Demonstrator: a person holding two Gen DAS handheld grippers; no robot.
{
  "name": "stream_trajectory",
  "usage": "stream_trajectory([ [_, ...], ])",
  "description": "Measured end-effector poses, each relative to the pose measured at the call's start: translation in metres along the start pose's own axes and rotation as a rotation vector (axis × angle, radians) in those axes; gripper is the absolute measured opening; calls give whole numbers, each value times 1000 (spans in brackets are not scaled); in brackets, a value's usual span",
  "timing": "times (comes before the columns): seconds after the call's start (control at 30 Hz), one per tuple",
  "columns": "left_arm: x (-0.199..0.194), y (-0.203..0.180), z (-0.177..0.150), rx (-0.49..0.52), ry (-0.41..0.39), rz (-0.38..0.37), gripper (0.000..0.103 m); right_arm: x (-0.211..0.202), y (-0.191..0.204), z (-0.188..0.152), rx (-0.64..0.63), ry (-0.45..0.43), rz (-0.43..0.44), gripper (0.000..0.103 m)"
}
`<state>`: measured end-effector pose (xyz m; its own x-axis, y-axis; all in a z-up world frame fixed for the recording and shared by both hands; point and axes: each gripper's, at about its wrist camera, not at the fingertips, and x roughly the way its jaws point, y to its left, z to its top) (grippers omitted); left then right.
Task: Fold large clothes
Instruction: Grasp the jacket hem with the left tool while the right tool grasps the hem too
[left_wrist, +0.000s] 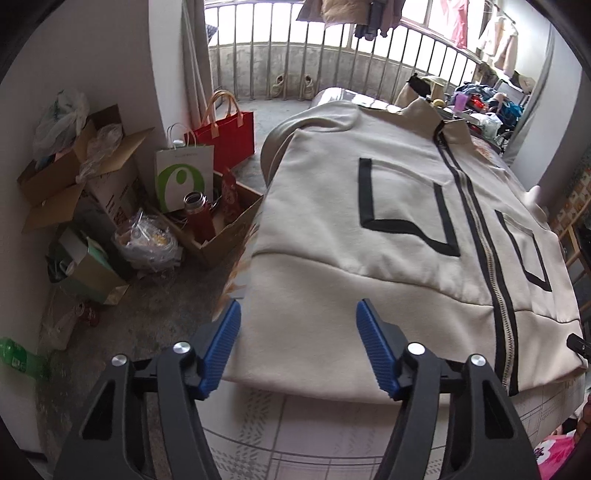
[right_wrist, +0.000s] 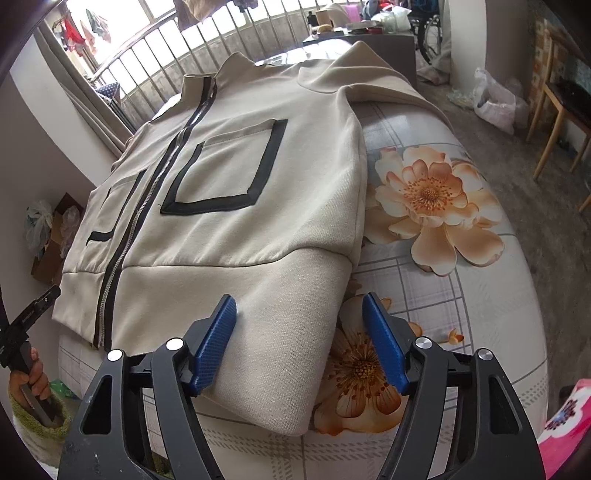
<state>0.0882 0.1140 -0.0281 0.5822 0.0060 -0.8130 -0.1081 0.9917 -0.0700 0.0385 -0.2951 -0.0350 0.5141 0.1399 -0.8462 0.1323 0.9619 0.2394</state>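
A large cream fleece jacket (left_wrist: 406, 229) with black trim, two black-edged chest pockets and a metal front zip lies face up, zipped and flat on a bed covered by a pale checked sheet printed with orange flowers (right_wrist: 461, 295). Its ribbed hem runs just ahead of both sets of jaws.

The left gripper (left_wrist: 298, 345) has its blue pads apart, straddling the hem near the jacket's left corner; whether they touch the cloth I cannot tell. Left of those jaws the bed edge drops to a grey floor crowded with cardboard boxes (left_wrist: 70, 173), a white paper bag (left_wrist: 183, 177) and a red tote bag (left_wrist: 229, 136).

The right gripper (right_wrist: 300, 341) also stands open, the hem's right corner lying between its pads. Right of those jaws is bare sheet. A wooden chair (right_wrist: 557, 122) stands well apart.
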Motion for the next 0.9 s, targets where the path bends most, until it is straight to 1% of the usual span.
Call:
stream_trajectory([
  [0.03,4,3,-2,-8,15,1,52,-1,1,-1,-6,2,-6,61],
  [0.07,8,4,-4,-13,29,-2,49,-1,2,-2,-11,6,-5,56],
  [0.2,6,6,-9,-2,10,29,42,-4,4,-8,-36,9,-14,51],
  [0.3,6,16,-5,-44,8,46,42,-5,3,-9,-42,8,-18,50],
  [0.37,2,25,-3,-81,-10,56,42,-6,0,-9,-29,14,4,46],
  [0.4,1,28,-1,-94,-17,50,42,-6,-2,-9,-21,18,21,46],
  [0.5,10,30,0,-93,37,19,42,-5,-1,-9,-30,17,28,46],
  [0.57,11,29,-1,-84,25,16,40,-4,2,-9,-51,15,15,44],
  [0.6,11,27,-1,-72,15,18,36,-4,4,-9,-64,14,6,43],
  [0.63,10,24,-2,-61,4,18,25,-3,6,-8,-77,12,-5,38],
  [0.67,9,21,-3,-47,-5,27,16,-2,9,-8,-89,9,-17,33],
  [0.7,8,16,-4,-22,-19,52,13,-1,11,-8,-102,5,-28,30],
  [0.73,7,12,-4,2,-30,69,7,0,12,-7,-112,1,-41,21],
  [0.77,5,8,-4,23,-43,84,6,0,12,-7,-115,-4,-44,14],
  [0.83,-1,2,-5,59,-72,107,5,-3,13,-4,-124,-17,-39,5],
  [0.9,-11,-2,-4,78,-102,110,5,-12,14,0,-136,-41,-26,3],
])
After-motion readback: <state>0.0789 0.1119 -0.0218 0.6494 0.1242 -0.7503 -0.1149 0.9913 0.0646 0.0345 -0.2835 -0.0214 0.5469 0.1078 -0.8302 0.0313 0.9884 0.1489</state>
